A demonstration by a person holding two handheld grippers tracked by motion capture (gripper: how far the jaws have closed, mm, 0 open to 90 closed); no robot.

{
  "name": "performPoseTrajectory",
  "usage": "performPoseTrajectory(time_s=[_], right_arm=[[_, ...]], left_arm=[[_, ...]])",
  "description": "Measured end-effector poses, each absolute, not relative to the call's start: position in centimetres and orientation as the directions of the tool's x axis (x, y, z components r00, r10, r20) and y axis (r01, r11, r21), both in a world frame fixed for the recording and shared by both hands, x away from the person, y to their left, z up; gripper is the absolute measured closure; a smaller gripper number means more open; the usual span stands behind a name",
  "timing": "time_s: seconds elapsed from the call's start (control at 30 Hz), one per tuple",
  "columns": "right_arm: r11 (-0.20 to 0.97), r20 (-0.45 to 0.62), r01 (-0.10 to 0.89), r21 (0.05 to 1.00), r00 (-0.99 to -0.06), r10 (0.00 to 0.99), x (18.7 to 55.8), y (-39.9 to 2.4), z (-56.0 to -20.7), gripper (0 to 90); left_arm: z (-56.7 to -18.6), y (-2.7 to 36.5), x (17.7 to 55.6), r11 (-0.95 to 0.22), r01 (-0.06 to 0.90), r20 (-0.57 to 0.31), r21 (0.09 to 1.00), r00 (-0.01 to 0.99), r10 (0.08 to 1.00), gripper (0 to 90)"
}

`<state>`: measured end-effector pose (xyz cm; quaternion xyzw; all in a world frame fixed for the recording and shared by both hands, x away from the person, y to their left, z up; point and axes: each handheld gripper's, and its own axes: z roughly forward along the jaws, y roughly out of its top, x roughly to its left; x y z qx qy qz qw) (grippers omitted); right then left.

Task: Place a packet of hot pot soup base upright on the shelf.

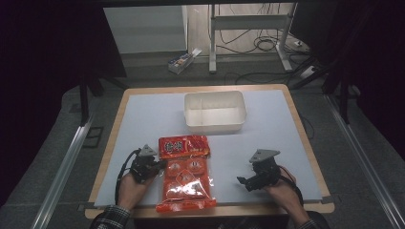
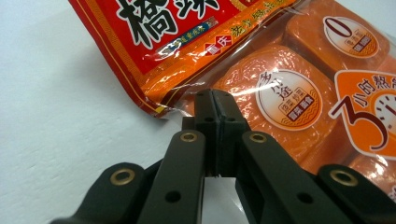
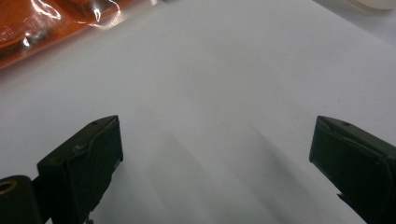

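A large orange and red snack bag [image 1: 186,176] lies flat on the white table top [image 1: 143,119], near the front edge. My left gripper [image 1: 161,165] sits at the bag's left side, jaws shut. In the left gripper view its tips [image 2: 213,100] rest against the clear edge of the bag [image 2: 289,93]; I cannot tell whether any film is pinched between them. My right gripper [image 1: 243,180] is to the right of the bag, apart from it. Its jaws [image 3: 215,140] stand wide open over bare table, with a corner of the bag [image 3: 46,23] at the upper left.
A white rectangular tub [image 1: 215,128] stands at the back middle of the table; its rim [image 3: 373,3] shows at the top right of the right gripper view. Beyond the table are a desk frame, cables and a small box on the floor.
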<state>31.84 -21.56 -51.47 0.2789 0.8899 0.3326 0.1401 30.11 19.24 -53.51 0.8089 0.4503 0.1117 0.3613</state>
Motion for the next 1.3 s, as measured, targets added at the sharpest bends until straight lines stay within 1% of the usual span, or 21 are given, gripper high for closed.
performPoseTrajectory(time_s=[0.1, 0.2, 0.27, 0.57, 0.97, 1.3], right_arm=[[0.628, -0.064, 0.403, 0.666, -0.808, 0.586, 31.8, -21.4, -51.5, 2.7], [0.631, -0.067, 0.398, 0.666, -0.811, 0.581, 31.9, -21.2, -51.6, 2.7], [0.633, -0.066, 0.398, 0.664, -0.813, 0.579, 31.9, -21.1, -51.6, 2.7], [0.636, -0.067, 0.392, 0.665, -0.817, 0.573, 32.1, -20.9, -51.7, 2.8], [0.633, -0.066, 0.391, 0.668, -0.816, 0.574, 32.1, -21.0, -51.6, 2.8], [0.63, -0.064, 0.392, 0.67, -0.815, 0.576, 32.1, -21.0, -51.6, 2.7]], left_arm=[[-53.6, 18.9, 30.2, -0.324, 0.647, -0.145, 0.691, 0.562, 0.814, 89.8], [-53.6, 18.3, 30.3, -0.337, 0.637, -0.123, 0.694, 0.565, 0.816, 89.9], [-53.7, 18.0, 30.4, -0.32, 0.636, -0.13, 0.702, 0.557, 0.82, 89.9], [-53.7, 17.1, 31.4, -0.334, 0.632, -0.13, 0.699, 0.573, 0.809, 89.9], [-53.4, 15.1, 33.1, -0.387, 0.606, -0.112, 0.695, 0.623, 0.774, 89.9], [-53.1, 12.3, 34.6, -0.465, 0.565, -0.072, 0.682, 0.685, 0.725, 89.9]])
